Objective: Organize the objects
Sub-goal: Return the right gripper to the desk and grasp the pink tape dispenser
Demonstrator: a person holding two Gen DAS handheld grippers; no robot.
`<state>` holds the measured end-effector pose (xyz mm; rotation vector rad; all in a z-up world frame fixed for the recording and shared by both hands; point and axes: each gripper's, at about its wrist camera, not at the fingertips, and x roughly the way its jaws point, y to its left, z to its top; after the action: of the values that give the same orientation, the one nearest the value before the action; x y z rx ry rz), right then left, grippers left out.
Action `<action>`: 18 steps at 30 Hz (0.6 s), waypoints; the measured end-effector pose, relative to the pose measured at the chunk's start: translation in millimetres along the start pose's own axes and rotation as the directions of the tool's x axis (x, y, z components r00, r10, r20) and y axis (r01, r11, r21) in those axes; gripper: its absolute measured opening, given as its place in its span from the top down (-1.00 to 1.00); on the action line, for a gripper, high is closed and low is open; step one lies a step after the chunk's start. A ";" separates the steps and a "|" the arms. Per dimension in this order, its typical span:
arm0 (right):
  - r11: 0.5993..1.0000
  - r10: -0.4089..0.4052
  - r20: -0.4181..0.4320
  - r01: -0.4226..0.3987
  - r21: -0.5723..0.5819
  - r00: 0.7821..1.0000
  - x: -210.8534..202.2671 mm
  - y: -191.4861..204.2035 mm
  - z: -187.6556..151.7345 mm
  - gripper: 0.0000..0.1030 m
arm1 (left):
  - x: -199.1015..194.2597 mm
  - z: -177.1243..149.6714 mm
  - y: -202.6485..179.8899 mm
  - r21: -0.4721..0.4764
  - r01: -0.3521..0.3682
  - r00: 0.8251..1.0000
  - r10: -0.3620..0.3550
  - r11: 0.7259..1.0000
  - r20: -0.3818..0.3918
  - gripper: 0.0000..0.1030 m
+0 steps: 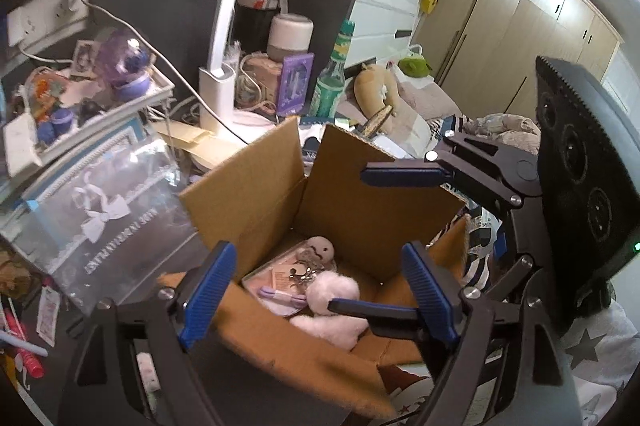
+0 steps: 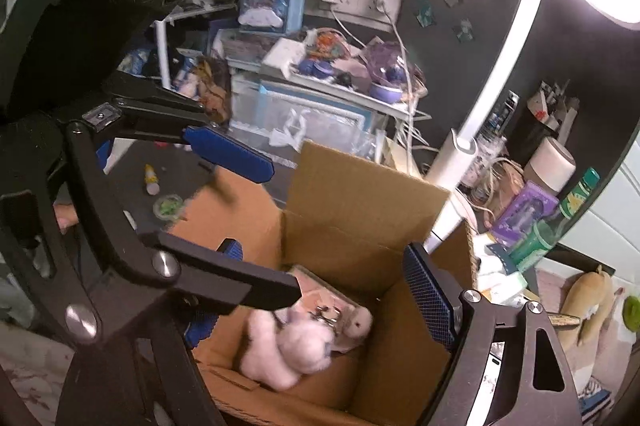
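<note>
We see the pink fluffy toy (image 1: 334,296) lying at the bottom of the cardboard box (image 1: 352,210), next to a small round doll (image 1: 320,247) and some flat cards (image 1: 276,276). The box sits on a messy dark desk (image 2: 136,162). Our 2 grippers hang over the box. The left gripper (image 1: 320,290) is wide apart and holds nothing. The right gripper (image 2: 332,286) is wide apart too, with nothing in it. We think the toy is now put away. Next we need to lift both grippers out and pick 1 more thing from the desk, maybe the little bottle (image 2: 151,179).
</note>
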<state>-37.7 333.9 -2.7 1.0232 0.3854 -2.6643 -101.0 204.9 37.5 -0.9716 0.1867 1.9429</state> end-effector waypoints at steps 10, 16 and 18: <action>0.974 0.213 0.115 -0.201 -0.108 0.970 -12.0 76.5 22.5 -0.56 | -106.2 -58.9 43.8 -0.058 -0.144 0.978 0.151 0.988 0.142 -0.75; 0.910 0.396 0.083 -0.378 -0.172 0.915 18.8 138.1 26.8 -0.55 | -142.9 -124.0 89.3 -0.187 -0.250 0.950 0.278 0.950 0.142 -0.76; 0.887 0.436 0.044 -0.421 -0.189 0.899 37.1 159.9 22.6 -0.55 | -148.4 -146.7 102.2 -0.226 -0.271 0.944 0.305 0.936 0.129 -0.76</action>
<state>-24.9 172.2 -35.9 0.8238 0.3230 -2.2230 -61.9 -23.1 16.3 -0.9542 0.0355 2.3394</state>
